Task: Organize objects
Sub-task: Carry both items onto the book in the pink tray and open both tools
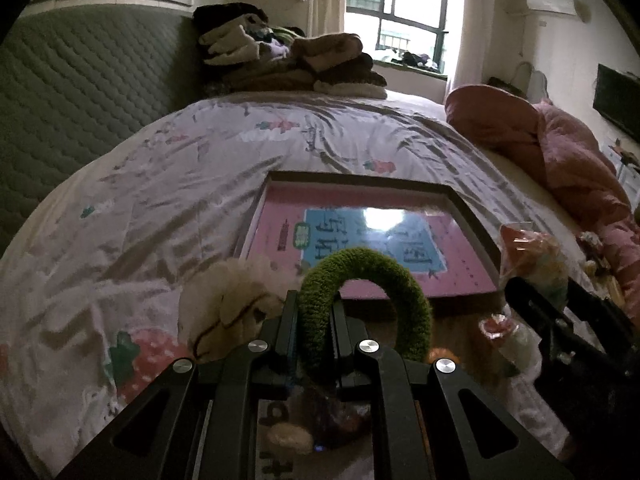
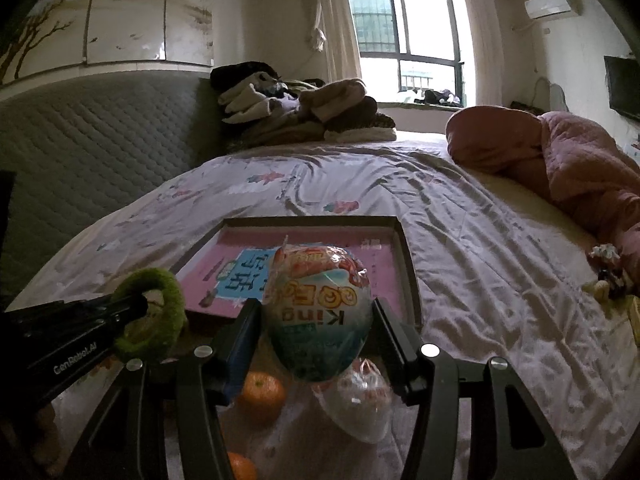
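Tray (image 2: 404,248) on bed (image 2: 460,216); clothes pile (image 2: 304,112) behind.

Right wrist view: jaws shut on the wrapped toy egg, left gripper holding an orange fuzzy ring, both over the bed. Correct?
Not quite: the ring is green, not orange, as the right wrist view shows. The rest holds: the right gripper has its jaws shut on the wrapped toy egg, the left gripper holds the ring, both over the bed.

A bed (image 2: 460,240) under a pale strawberry-print sheet fills the room. At its far end a heap of folded clothes (image 2: 304,112) lies against the grey quilted headboard (image 2: 100,132). A pink quilt (image 2: 560,152) is bunched along the right edge. Beyond stand a curtained window (image 2: 404,28), an air conditioner (image 2: 550,3) and a dark wall screen (image 2: 624,84).
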Demonstrator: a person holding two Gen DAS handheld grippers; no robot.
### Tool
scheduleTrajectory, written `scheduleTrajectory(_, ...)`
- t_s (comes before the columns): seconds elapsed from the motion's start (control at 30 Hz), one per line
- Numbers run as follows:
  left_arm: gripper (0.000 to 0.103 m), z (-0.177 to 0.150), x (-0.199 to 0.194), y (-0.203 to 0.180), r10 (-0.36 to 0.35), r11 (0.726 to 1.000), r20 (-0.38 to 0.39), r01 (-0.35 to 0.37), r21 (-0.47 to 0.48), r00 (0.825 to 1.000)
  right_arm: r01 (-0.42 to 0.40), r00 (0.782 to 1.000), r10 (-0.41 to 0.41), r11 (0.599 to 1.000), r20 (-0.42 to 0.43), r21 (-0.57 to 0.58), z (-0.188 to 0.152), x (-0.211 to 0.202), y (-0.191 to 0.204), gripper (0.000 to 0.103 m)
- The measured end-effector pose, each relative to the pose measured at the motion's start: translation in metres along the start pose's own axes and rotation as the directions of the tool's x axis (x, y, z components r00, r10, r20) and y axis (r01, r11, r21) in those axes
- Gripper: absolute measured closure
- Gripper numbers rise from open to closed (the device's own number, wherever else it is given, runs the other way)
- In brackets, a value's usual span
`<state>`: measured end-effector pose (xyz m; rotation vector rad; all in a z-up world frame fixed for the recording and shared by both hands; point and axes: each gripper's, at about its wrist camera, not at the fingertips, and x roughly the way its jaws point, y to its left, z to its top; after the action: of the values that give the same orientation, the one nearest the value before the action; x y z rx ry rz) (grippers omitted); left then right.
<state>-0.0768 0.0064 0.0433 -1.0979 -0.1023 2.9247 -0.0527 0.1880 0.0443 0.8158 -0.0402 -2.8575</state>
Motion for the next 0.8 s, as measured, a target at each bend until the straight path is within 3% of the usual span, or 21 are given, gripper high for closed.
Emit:
scheduleTrajectory(0.27,0.090,0.026,0.017,-0.003,-0.003,1.000,-0.007,0.003,0.002,1.000,0.016,1.000,-0.016,1.000,-0.025,-0.004,0.010,0.020,0.000,0.047)
scheduleTrajectory(0.8,0.090,0.062,0.076,-0.003,-0.009,1.000,-0.116,0.008,-0.002,0.993,0.073,0.993,-0.077,0.997,-0.094,-0.039,0.046,0.078,-0.015,0.047)
